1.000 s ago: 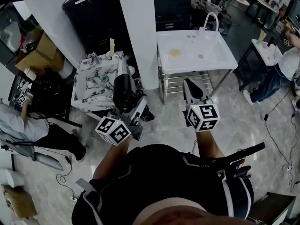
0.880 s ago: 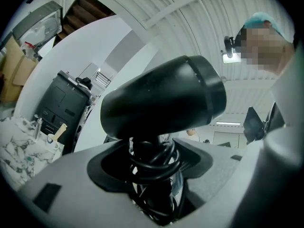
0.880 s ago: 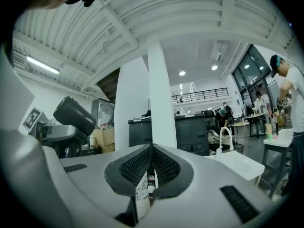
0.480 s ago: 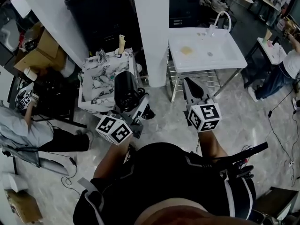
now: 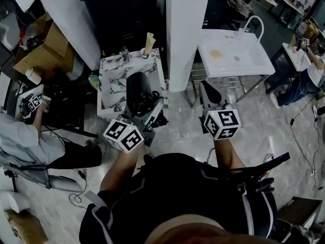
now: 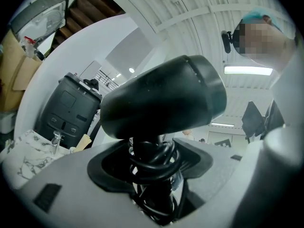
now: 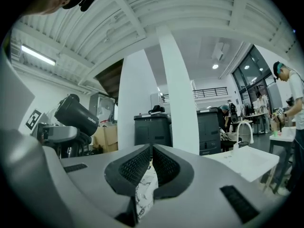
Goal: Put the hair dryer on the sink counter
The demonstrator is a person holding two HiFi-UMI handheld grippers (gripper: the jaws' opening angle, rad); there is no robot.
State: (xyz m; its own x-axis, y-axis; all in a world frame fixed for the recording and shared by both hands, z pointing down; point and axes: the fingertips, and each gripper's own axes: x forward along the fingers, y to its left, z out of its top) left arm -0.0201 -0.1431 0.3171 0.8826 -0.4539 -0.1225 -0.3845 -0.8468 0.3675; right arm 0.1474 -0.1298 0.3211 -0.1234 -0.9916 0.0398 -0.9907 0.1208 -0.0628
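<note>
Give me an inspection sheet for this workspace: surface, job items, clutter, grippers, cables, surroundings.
Surface: white sink counter, faucet at back, a few stains.
Job's things: black hair dryer carried in the air, not yet at the counter.
Clutter: marbled table with small items; cardboard boxes.
Grippers: left gripper shut on the dryer's handle; right gripper shut, empty.
Cables: cord wound round the handle; floor cables.
Surroundings: white pillar, black cabinet, people at both sides.

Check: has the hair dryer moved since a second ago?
Yes: the dryer went left against the marble counter, from its right edge to its middle.
</note>
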